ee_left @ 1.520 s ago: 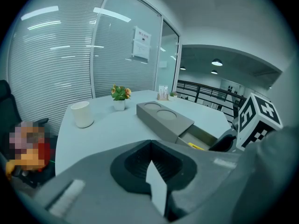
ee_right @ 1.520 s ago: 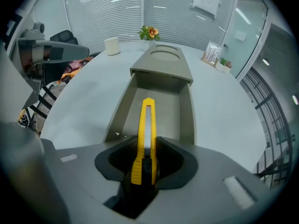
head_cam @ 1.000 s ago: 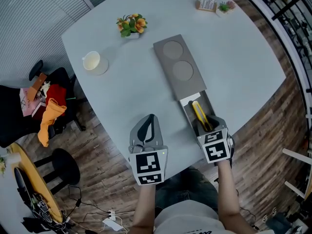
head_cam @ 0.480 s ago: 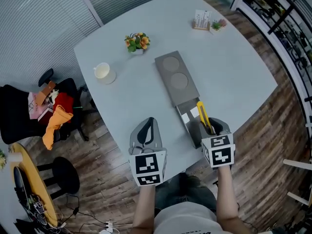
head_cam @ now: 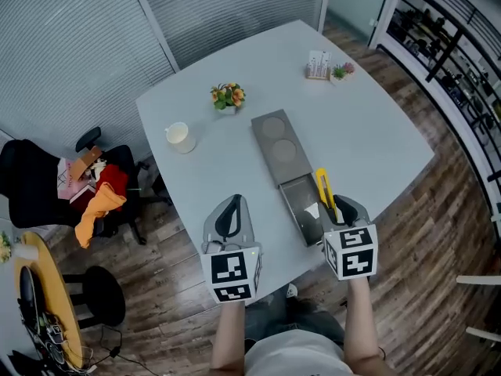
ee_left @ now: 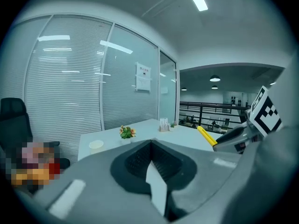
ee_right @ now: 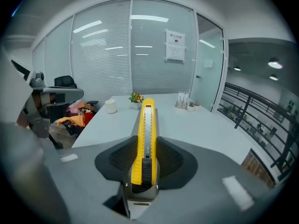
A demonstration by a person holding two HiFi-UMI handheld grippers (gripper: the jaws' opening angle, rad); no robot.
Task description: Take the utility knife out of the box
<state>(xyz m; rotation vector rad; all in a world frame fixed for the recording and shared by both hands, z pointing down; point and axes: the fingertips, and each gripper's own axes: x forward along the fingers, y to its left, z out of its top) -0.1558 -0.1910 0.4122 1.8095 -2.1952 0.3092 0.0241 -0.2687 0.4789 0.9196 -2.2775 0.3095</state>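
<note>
Right gripper (ee_right: 145, 168) pinches the yellow utility knife (ee_right: 146, 125). Its long axis points away from us along the jaws, just right of the box (head_cam: 275, 143). Our left gripper (head_cam: 229, 218), pressed together, holds nothing.

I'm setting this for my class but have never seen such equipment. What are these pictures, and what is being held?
No robot: a person holds a two-jaw tool in each hand. One picture looks down from a head camera; the other two ride on each tool. The table carries a grey box, slid open, a cup, a flower pot and a card stand. The right tool is clamped on a yellow utility knife; the left tool is shut, empty.
</note>
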